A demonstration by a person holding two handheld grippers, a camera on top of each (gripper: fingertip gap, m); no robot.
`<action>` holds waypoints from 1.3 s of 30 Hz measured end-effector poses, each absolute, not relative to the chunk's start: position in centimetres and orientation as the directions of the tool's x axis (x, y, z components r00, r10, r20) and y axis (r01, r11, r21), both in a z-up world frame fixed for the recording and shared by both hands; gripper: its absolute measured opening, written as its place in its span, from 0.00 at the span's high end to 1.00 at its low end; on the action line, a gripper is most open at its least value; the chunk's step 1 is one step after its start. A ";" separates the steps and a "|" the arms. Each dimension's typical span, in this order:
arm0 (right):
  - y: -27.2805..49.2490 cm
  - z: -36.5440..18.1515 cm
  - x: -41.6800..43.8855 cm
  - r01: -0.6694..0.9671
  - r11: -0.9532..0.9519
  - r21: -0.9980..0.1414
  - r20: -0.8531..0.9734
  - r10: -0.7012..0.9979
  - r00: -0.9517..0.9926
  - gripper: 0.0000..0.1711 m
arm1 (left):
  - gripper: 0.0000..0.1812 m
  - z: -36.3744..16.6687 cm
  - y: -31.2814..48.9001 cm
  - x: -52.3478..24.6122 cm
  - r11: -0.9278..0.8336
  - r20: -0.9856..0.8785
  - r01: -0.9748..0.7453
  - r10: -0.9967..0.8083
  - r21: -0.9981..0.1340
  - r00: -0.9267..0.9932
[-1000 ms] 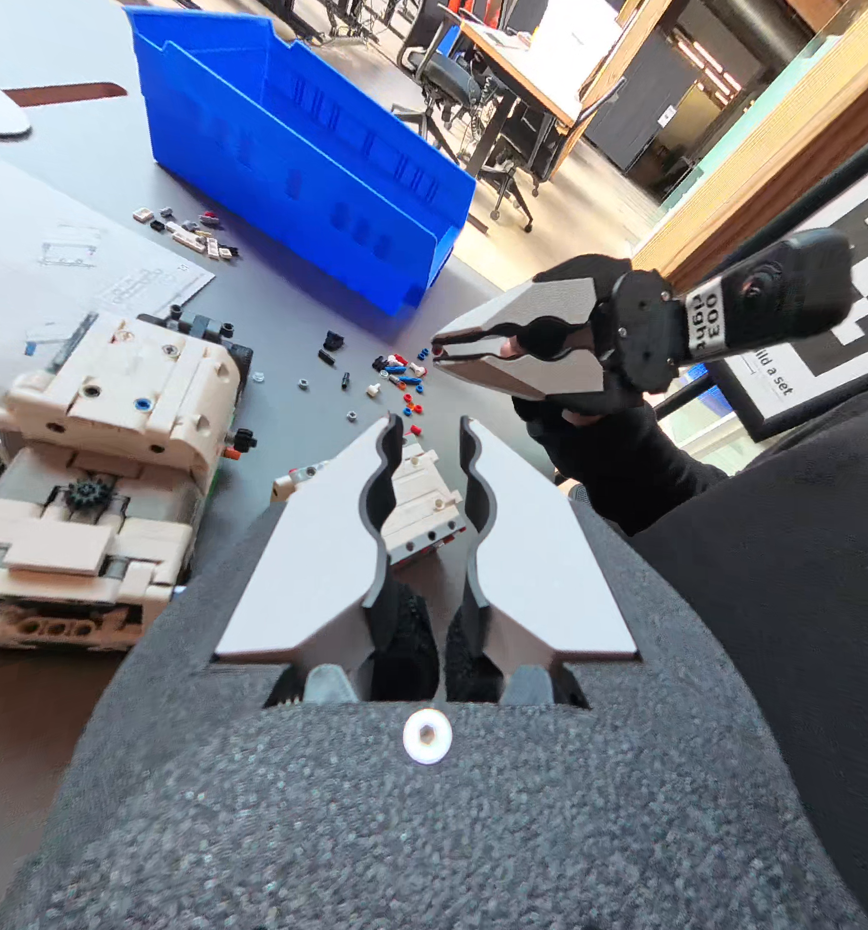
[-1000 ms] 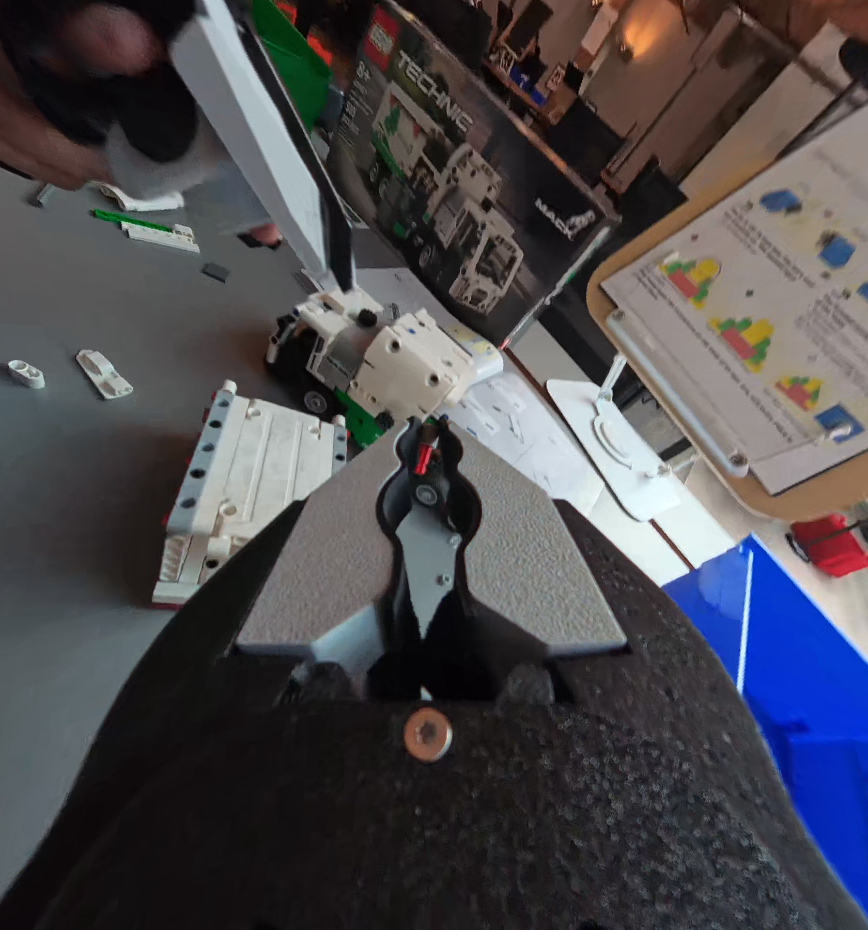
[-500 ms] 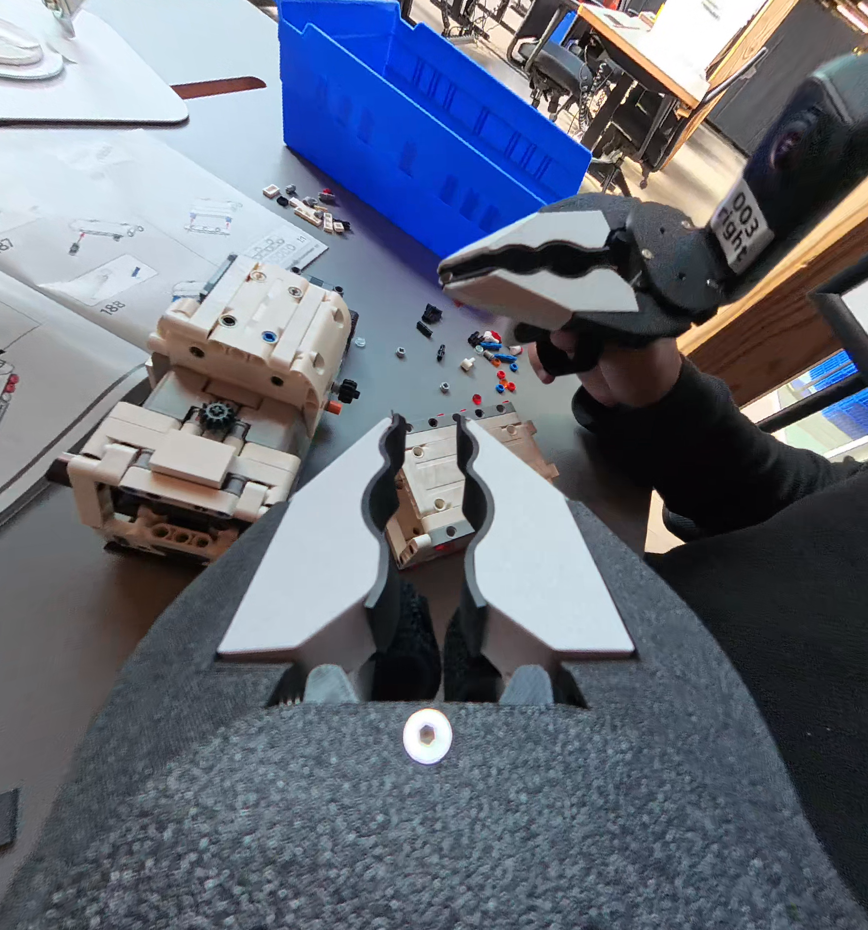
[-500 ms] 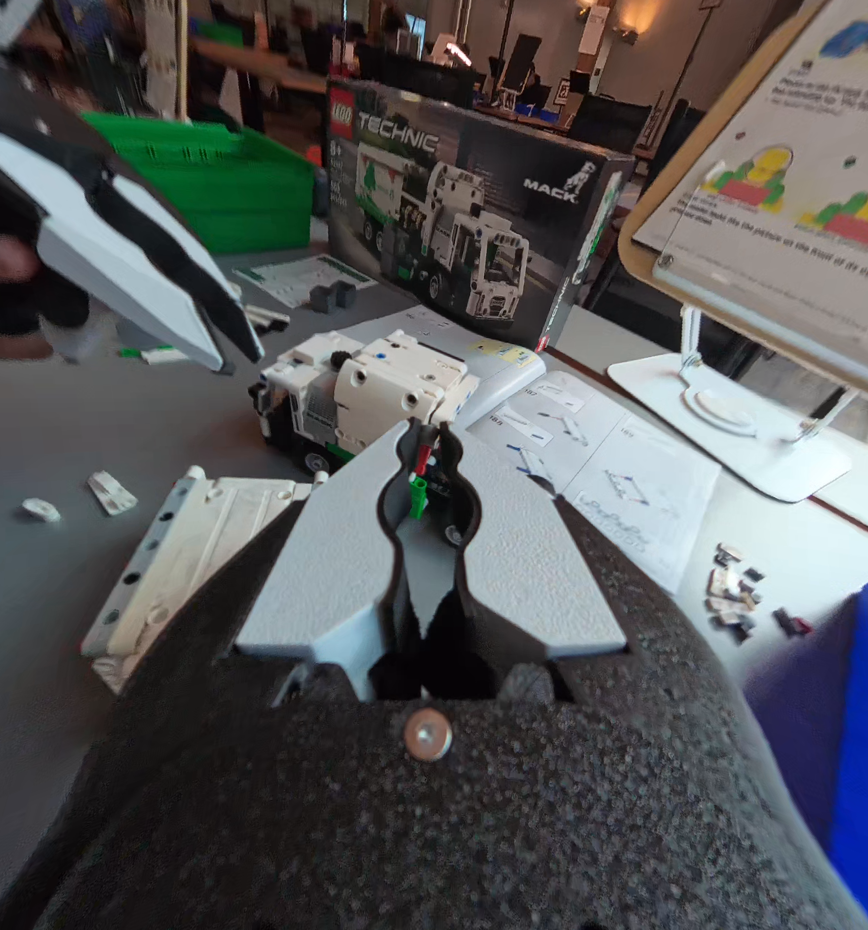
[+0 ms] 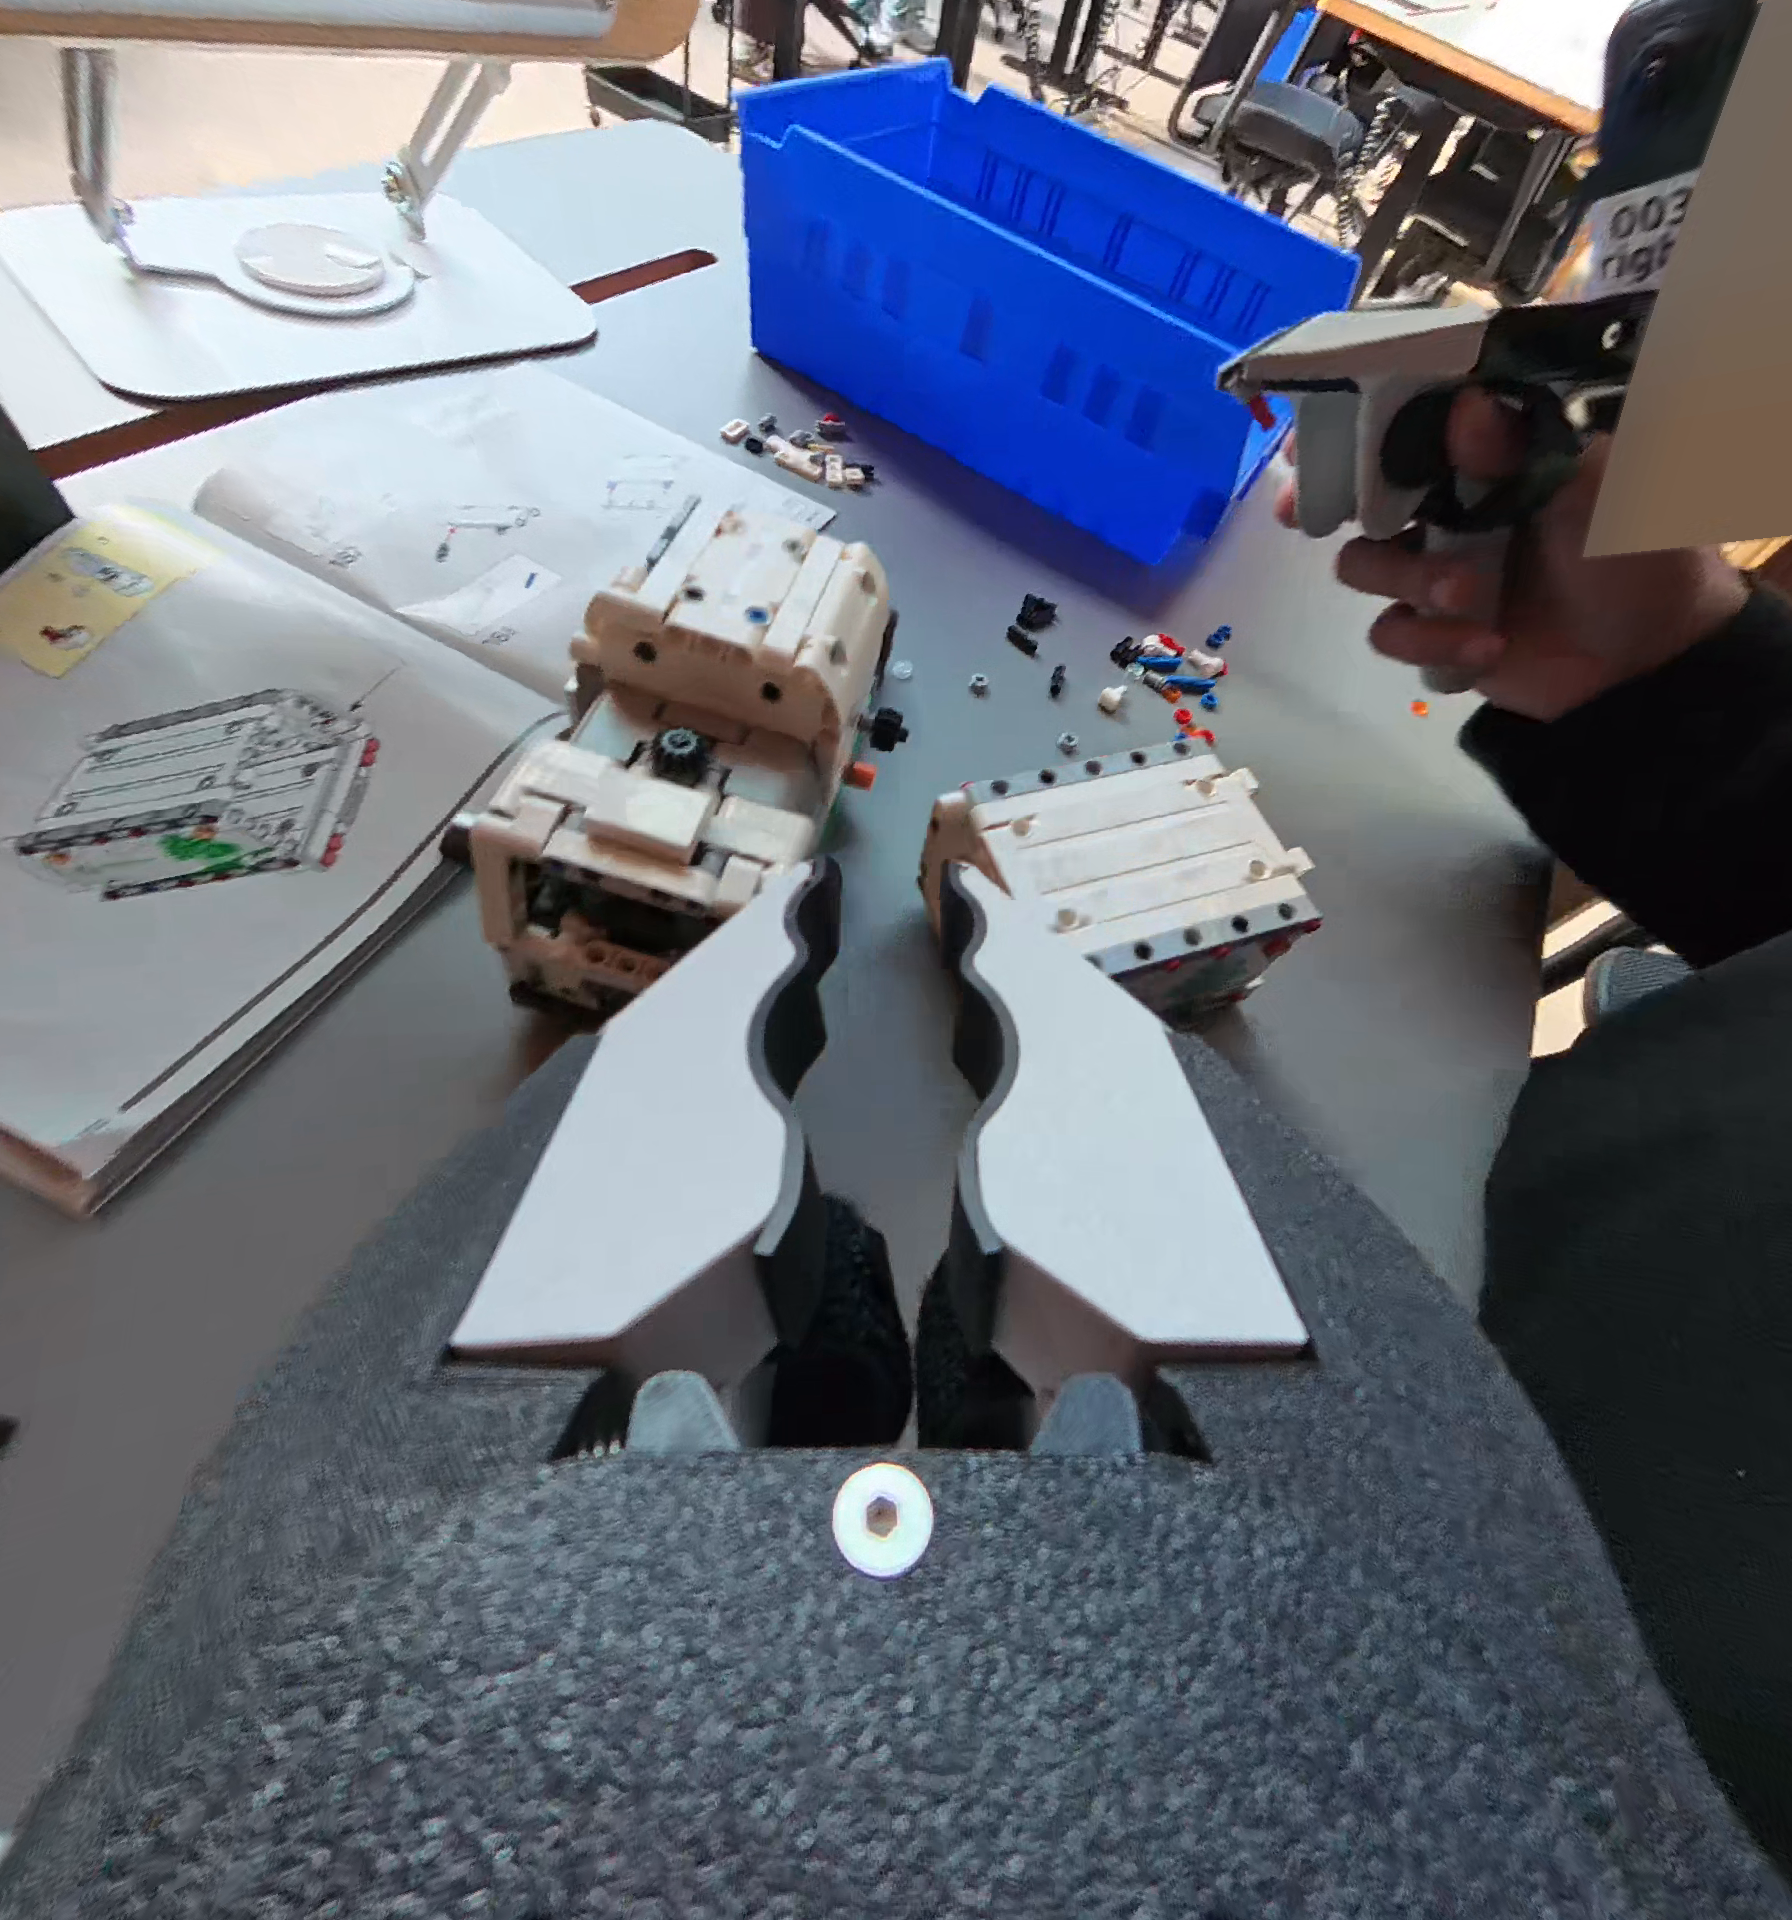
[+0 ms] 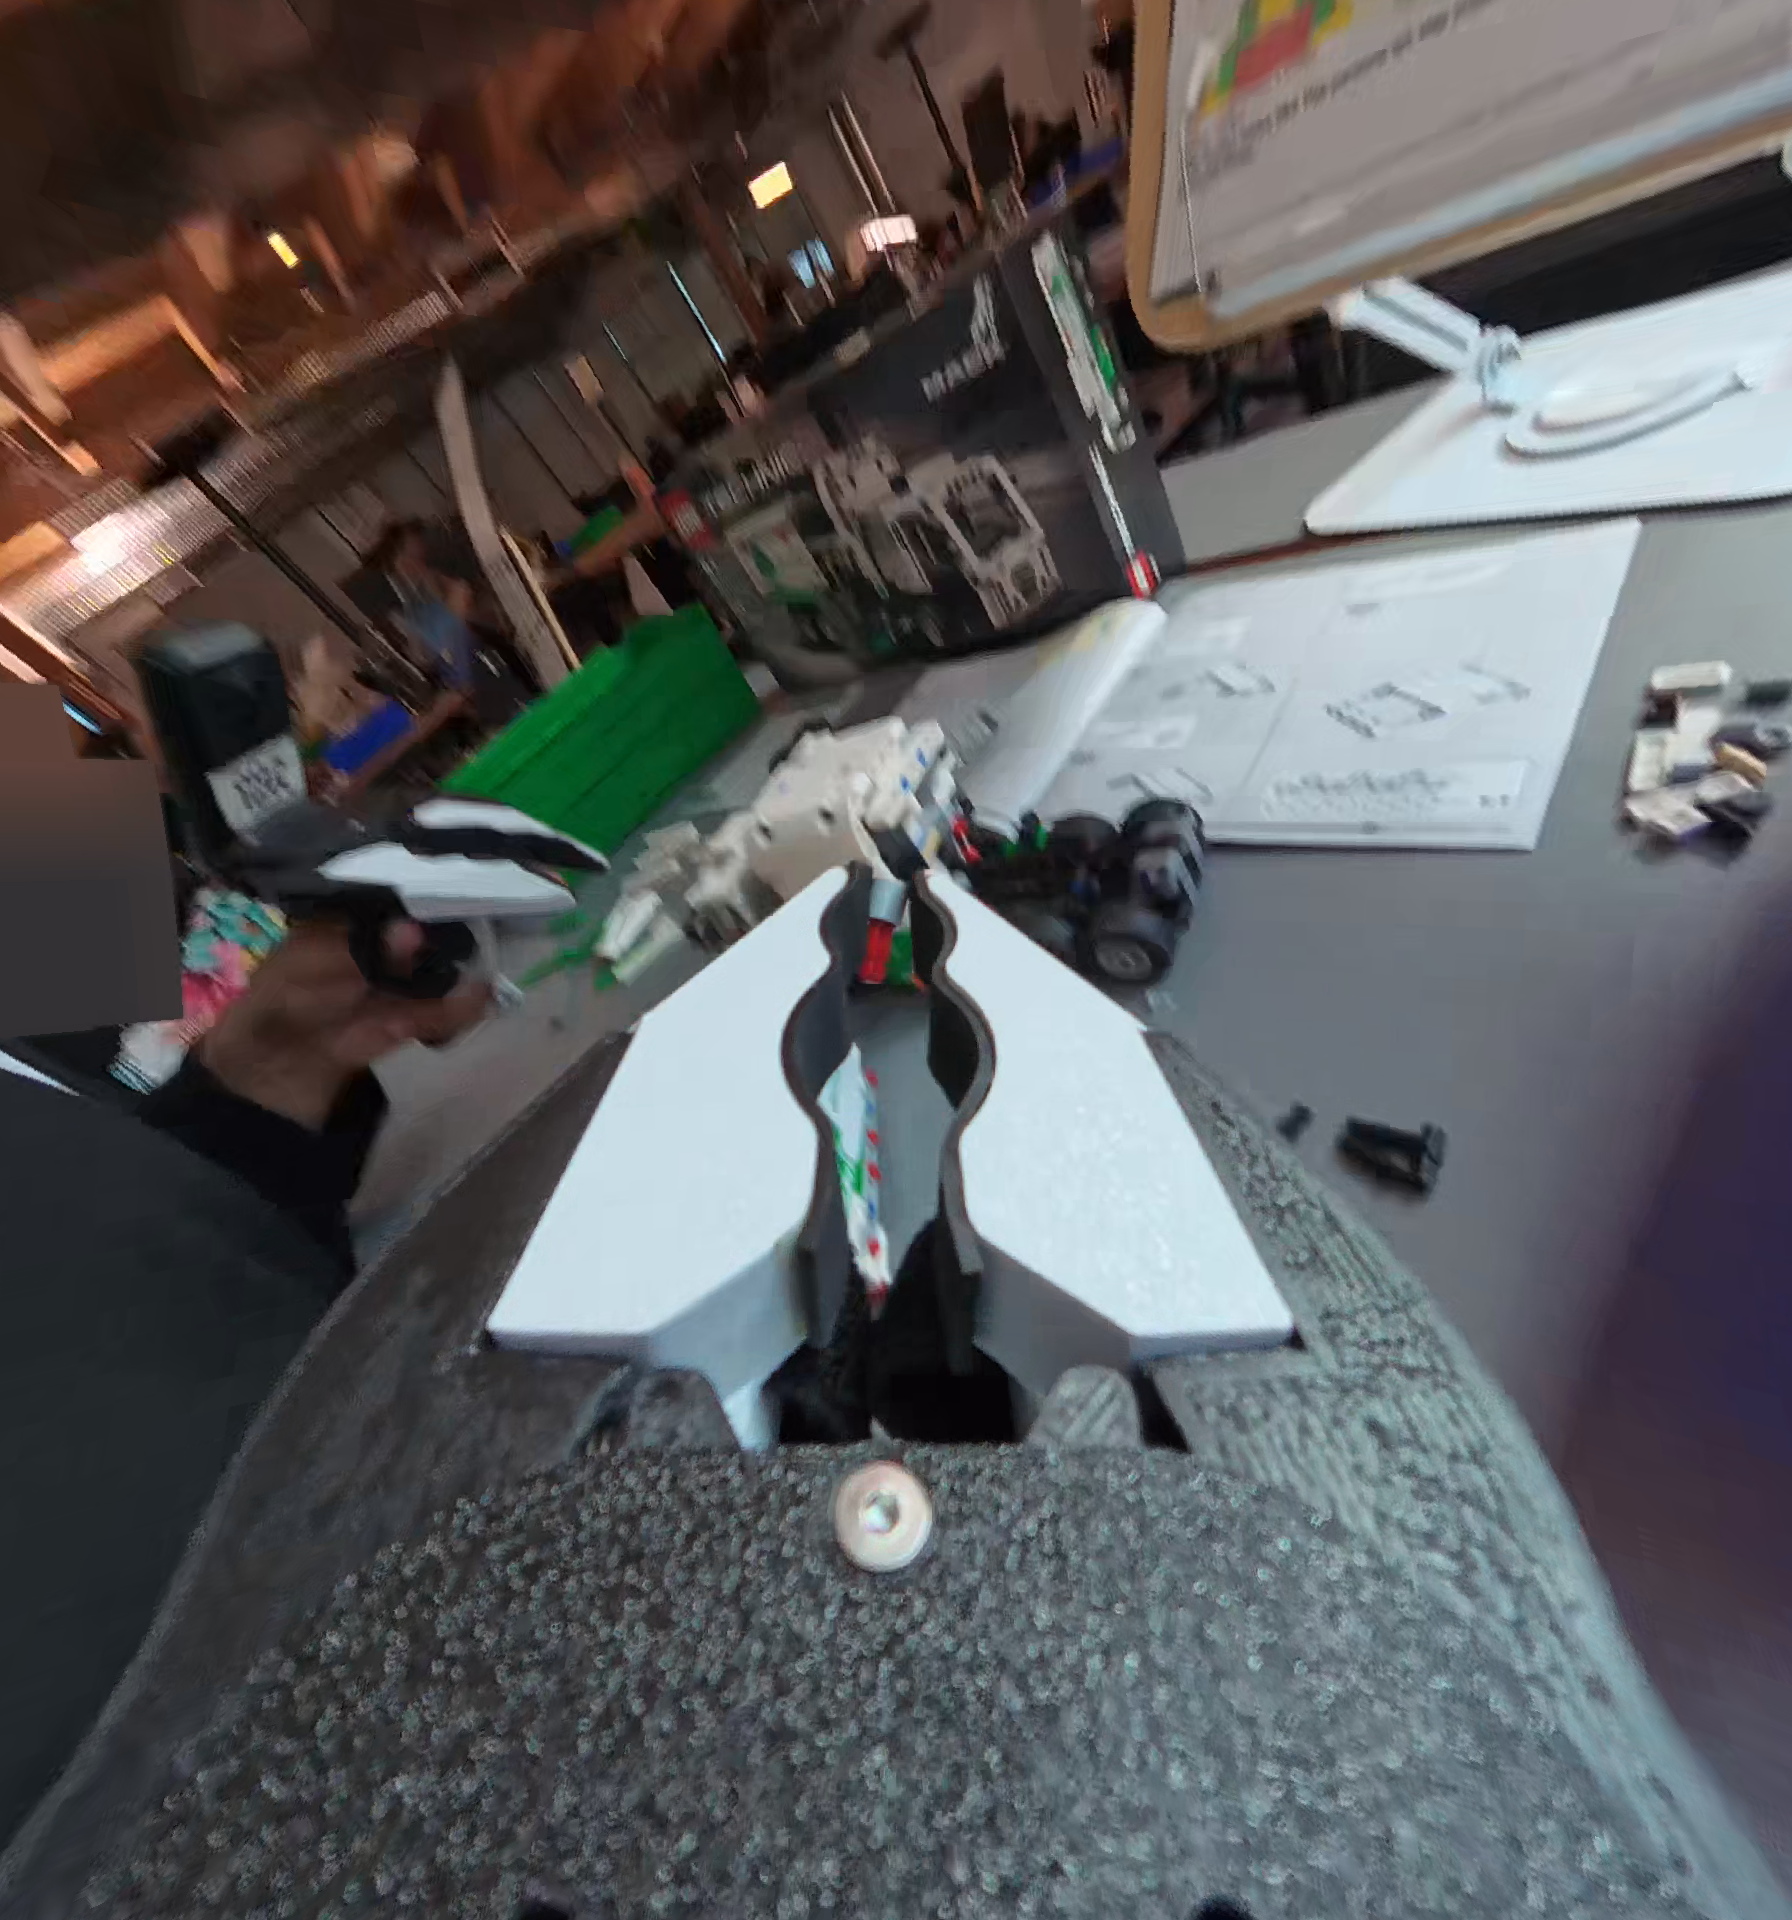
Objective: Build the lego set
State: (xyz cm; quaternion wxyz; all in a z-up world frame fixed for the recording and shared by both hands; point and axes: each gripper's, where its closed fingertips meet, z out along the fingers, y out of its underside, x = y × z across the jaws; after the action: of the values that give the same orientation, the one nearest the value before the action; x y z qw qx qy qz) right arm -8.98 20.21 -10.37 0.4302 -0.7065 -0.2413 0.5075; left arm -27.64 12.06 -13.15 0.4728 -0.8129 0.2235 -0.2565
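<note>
My left gripper (image 5: 884,883) hovers above the dark table (image 5: 1370,748) with its jaws parted and nothing between them, tips aimed down at the gap between two builds. Just to the left of the tips sits the white truck cab assembly (image 5: 705,769); just to the right lies the white ribbed panel section (image 5: 1131,873), flat on the table and apart from the cab.

My right gripper (image 5: 1247,382) is raised off the table at the right edge of the left wrist view, held level and pointing left toward the blue bin (image 5: 1027,301). The hand (image 5: 1494,613) wraps the grip from below, and a dark sleeve runs back toward me. Its jaws are pinched nearly together on a small red piece (image 6: 874,943), which shows right at the tips in the right wrist view. That view is blurred, so I cannot tell the piece's exact shape.

Loose small parts (image 5: 1162,665) are scattered on the table between the bin and the panel section. The open instruction booklet (image 5: 196,748) lies left of the cab.
</note>
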 end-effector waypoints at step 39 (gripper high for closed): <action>13.7 -5.7 -16.4 -0.368 -0.706 -0.605 -0.736 0.672 -0.081 0.97 | 0.90 -6.7 11.9 -14.3 -0.660 0.723 0.295 -0.631 -0.691 0.282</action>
State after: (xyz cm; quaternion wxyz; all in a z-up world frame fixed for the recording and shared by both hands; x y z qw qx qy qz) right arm -16.37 13.71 -5.71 0.3598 -0.5745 -0.1324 0.7232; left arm -14.33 11.88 -6.65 0.3946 -0.6968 0.1205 -0.5867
